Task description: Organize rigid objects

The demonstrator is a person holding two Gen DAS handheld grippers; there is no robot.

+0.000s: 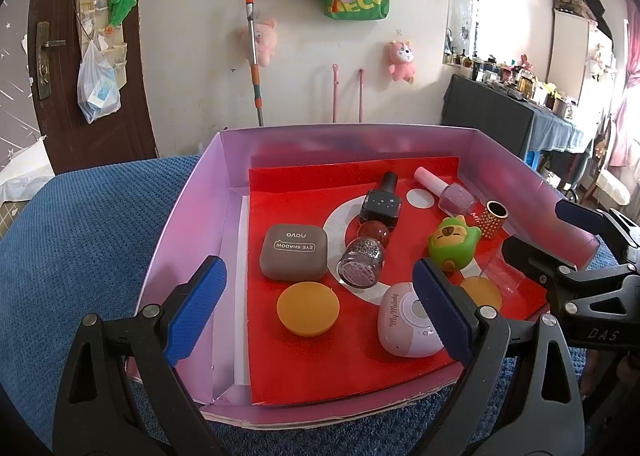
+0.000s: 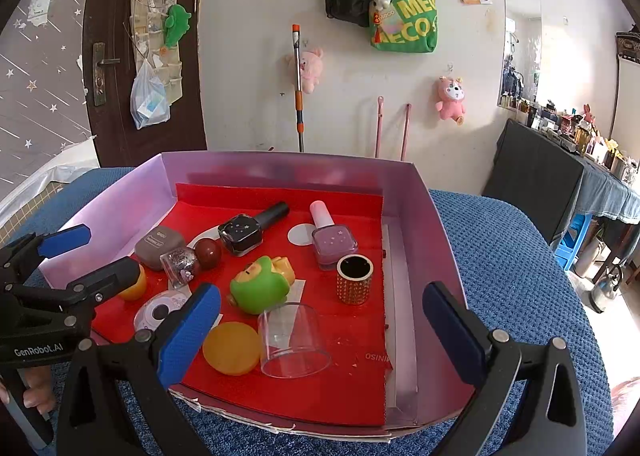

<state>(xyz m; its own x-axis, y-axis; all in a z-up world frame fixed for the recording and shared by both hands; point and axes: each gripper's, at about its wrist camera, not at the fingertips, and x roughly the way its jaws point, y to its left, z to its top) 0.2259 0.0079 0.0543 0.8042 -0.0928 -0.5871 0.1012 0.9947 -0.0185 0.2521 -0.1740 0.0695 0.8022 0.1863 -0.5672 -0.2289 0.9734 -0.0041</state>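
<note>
A pink box (image 1: 188,223) with a red liner holds small items: a brown eye-shadow case (image 1: 294,252), two orange discs (image 1: 308,308), a pink My Melody case (image 1: 404,320), a glitter bottle (image 1: 360,262), black (image 1: 380,203) and pink (image 1: 456,195) nail polishes, a green toy (image 1: 454,244), a gold studded cap (image 1: 494,217). My left gripper (image 1: 320,312) is open and empty over the box's near left part. My right gripper (image 2: 320,340) is open and empty over a clear cup (image 2: 292,340) lying beside an orange disc (image 2: 232,348), near the green toy (image 2: 260,284) and gold cap (image 2: 354,282).
The box (image 2: 432,240) sits on a blue textured cover (image 2: 500,256). A white wall with hung bags and plush toys stands behind, a brown door at left. A cluttered dark table (image 1: 516,119) is at the right.
</note>
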